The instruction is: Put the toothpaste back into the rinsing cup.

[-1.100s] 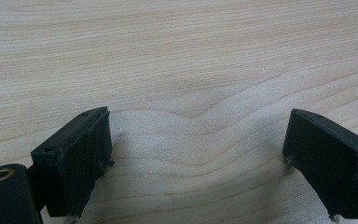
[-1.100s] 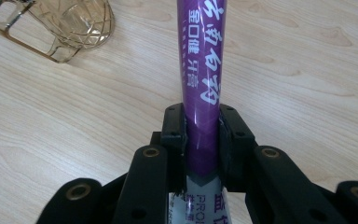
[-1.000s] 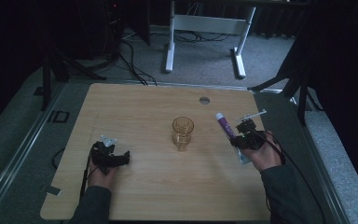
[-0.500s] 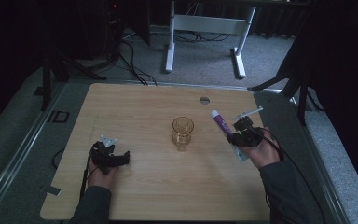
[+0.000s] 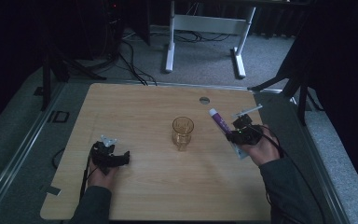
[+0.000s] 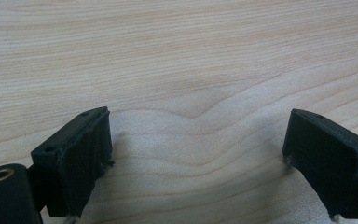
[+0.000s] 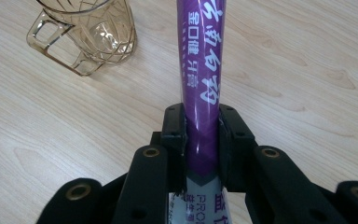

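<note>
High view, surface: pale wooden surface (image 5: 158,186) with my two forearms coming in from the near edge; an amber glass mug (image 5: 182,132) stands upright near the middle, apart from both hands
High view, right gripper (image 5: 240,130): lifted at the right side, clamped on a purple toothpaste tube (image 5: 221,122); the tube's white cap end angles up and toward the mug, near it but not touching
High view, left gripper (image 5: 113,157): low at the left, well apart from the mug and the tube
Left gripper view, fingers (image 6: 74,161): spread wide apart over bare wood grain; nothing between them
Right gripper view, fingers (image 7: 173,130): closed on the tube's purple body, one on each side, at its lower part where purple meets the white printed end; the tube runs straight up and away from me
Right gripper view, mug: up and to the left of the tube, handle toward me, seemingly empty
Handling, my judgement: the tube is light and soft-walled, glossy enough to slip; a hard squeeze would dent it, so a moderate grip on the firmer lower part suits it best; the mug looks rigid and could tip if knocked
</note>
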